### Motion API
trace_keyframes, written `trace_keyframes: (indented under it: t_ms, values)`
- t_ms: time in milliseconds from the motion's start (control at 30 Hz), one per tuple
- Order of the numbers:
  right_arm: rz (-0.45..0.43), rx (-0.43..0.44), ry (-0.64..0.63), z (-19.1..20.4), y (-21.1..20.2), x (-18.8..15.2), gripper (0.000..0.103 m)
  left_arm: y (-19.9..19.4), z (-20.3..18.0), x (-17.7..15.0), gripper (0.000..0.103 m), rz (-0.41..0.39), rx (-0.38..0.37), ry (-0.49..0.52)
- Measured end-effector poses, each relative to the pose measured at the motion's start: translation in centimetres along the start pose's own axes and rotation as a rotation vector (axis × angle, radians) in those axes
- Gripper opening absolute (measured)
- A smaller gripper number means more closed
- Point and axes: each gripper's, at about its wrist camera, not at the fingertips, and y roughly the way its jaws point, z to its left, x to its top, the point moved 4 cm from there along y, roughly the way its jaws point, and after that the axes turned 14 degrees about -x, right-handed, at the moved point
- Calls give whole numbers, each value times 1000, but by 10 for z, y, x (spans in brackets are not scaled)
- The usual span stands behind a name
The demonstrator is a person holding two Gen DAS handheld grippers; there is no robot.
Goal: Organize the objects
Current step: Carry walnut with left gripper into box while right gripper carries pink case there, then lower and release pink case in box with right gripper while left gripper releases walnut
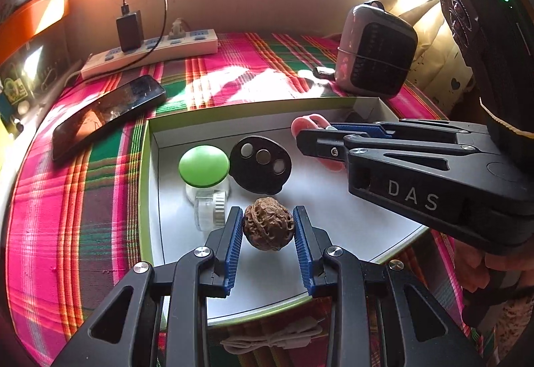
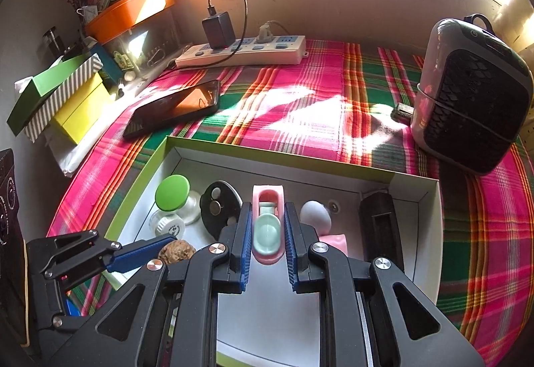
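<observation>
Plaid cloth (image 2: pixel 300 120) fills both views, pink, green and orange. On it, in the lower centre, a shallow white box with a green rim (image 2: pixel 430 233). Right gripper (image 2: pixel 267 230), lower centre of the right wrist view, jaws clamped on a pink toy toilet with a mint seat (image 2: pixel 267 233), above the box floor. Left gripper (image 1: pixel 268 226), lower centre of the left wrist view, jaws narrow and gripping a walnut (image 1: pixel 268 223), over the near left part of the box. Upper right, a grey and black heater (image 2: pixel 467 93); upper centre, a white power strip (image 2: pixel 243 53); left of centre, a dark phone (image 2: pixel 173 108). In the box, left: a black perforated disc (image 1: pixel 260 165), a green-capped jar (image 1: pixel 204 166)
</observation>
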Motion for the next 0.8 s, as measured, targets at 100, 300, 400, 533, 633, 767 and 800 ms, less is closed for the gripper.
trace_keyframes:
  t_ms: [100, 300, 400, 533, 633, 767, 800]
  values:
    - [4, -14, -9, 1, 5, 0, 18, 4, 1, 1, 28, 7, 0, 5]
    - [11, -33, -14, 2, 12, 2, 18, 10, 1, 2, 28, 15, 7, 16]
    - [16, -38, -16, 2, 16, 4, 18, 11, 1, 3, 29, 15, 6, 17]
    - [21, -39, -24, 4, 19, 4, 19, 12, 1, 4, 29, 15, 5, 13]
    - [28, -44, -28, 4, 21, 3, 19, 12, 1, 4, 29, 14, 5, 16]
    - [31, -43, -30, 4, 23, 2, 19, 13, 1, 4, 29, 13, 4, 16]
    - [31, -42, -29, 3, 23, 2, 19, 13, 1, 4, 29, 14, 4, 15]
